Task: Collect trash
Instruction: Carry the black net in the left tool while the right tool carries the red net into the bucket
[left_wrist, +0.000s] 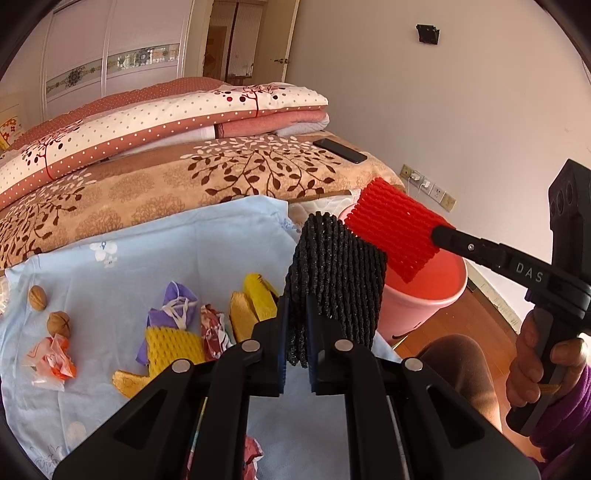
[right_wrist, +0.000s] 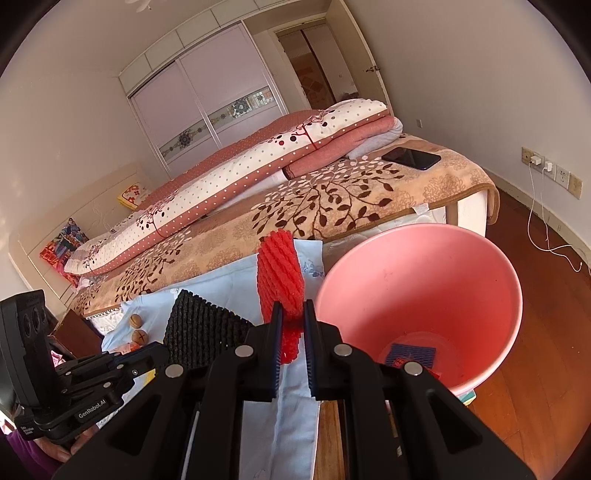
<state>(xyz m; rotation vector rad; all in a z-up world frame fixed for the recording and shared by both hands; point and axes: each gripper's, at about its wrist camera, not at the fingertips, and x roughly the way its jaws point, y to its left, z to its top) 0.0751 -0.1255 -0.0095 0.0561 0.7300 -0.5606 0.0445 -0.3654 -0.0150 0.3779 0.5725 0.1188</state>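
Note:
My left gripper (left_wrist: 297, 314) is shut on a black foam net sleeve (left_wrist: 336, 280) and holds it up beside the pink bucket (left_wrist: 417, 310). My right gripper (right_wrist: 293, 317) is shut on a red foam net sleeve (right_wrist: 279, 277), held just left of the bucket's rim (right_wrist: 369, 243); in the left wrist view the red sleeve (left_wrist: 395, 229) hangs over the bucket's mouth. The black sleeve (right_wrist: 201, 332) also shows in the right wrist view. On the light blue cloth (left_wrist: 147, 251) lie yellow foam nets (left_wrist: 173, 345), a purple wrapper (left_wrist: 177, 306), crumpled wrappers (left_wrist: 51, 360) and two walnuts (left_wrist: 37, 297).
The bucket stands on the wooden floor (right_wrist: 535, 332) by the bed's corner and holds a blue-and-red packet (right_wrist: 412, 356). A phone (left_wrist: 340, 149) lies on the leaf-patterned blanket (left_wrist: 184, 184). Folded quilts (left_wrist: 147, 122) are stacked behind. Wall sockets with a cable (right_wrist: 539, 162) are at the right.

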